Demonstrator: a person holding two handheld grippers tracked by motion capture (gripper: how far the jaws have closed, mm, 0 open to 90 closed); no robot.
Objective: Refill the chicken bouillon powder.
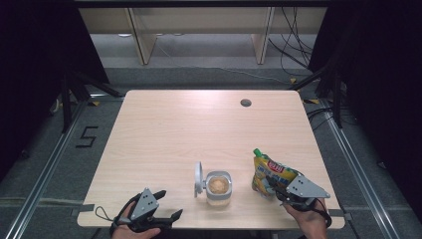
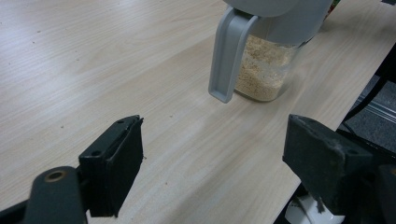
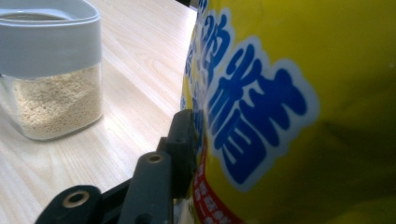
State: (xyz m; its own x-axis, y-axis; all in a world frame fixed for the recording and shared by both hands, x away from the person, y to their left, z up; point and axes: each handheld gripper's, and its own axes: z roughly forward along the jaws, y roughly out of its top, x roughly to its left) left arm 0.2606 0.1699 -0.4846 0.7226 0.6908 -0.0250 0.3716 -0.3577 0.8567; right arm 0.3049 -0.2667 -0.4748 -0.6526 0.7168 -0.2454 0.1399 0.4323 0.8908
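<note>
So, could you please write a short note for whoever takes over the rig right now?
Right gripper: at the near right of the table, closed on the yellow pouch, which stands upright with its green cap on; one pad presses its side in the right gripper view.
Left gripper: open, holding nothing, resting at the near left edge.
Jar: mid-front between the two grippers, lid flipped open to its left, tan granules inside.
Done: jar opened, pouch gripped.
Left: judging by the layout, probably uncap the pouch and bring it to the jar.
</note>
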